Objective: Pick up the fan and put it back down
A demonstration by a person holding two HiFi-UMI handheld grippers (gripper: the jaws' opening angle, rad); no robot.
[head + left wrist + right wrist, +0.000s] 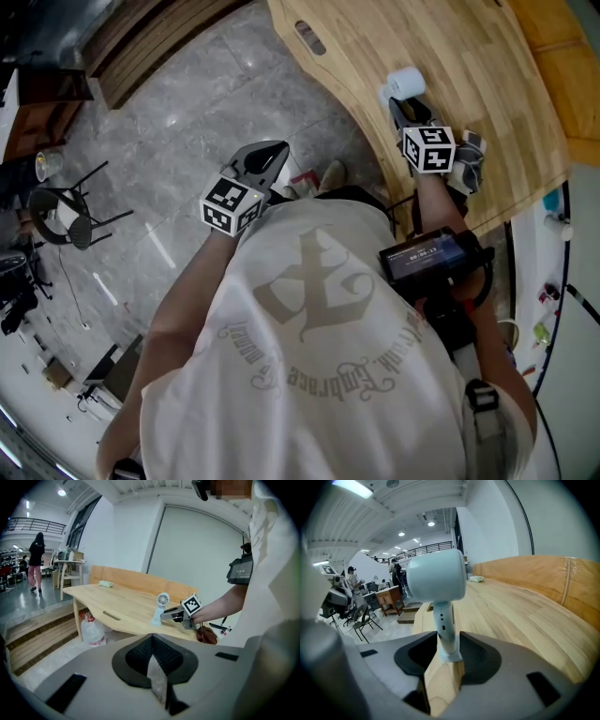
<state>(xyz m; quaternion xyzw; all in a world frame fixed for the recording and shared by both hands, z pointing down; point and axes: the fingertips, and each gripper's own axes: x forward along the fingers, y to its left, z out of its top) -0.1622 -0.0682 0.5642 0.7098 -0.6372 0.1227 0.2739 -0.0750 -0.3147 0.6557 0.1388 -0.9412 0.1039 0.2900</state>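
Note:
A small pale-blue hand fan (405,82) stands upright near the curved edge of the wooden table (478,56). My right gripper (401,105) reaches it from the table's edge. In the right gripper view, the fan (438,576) fills the middle, and its slim handle sits between the tips of the right gripper (449,639), which press on both sides of it. The left gripper view shows the fan (162,600) on the table (122,604) with the right gripper (165,616) at its handle. My left gripper (270,155) hangs over the floor away from the table, its tips (152,641) together and holding nothing.
A plastic bottle (91,630) sits under the table. Wooden steps (141,47) lie beyond the table's end. A dark chair (66,216) stands on the grey floor at left. A small object (106,584) lies at the table's far end. A person (35,559) walks far off.

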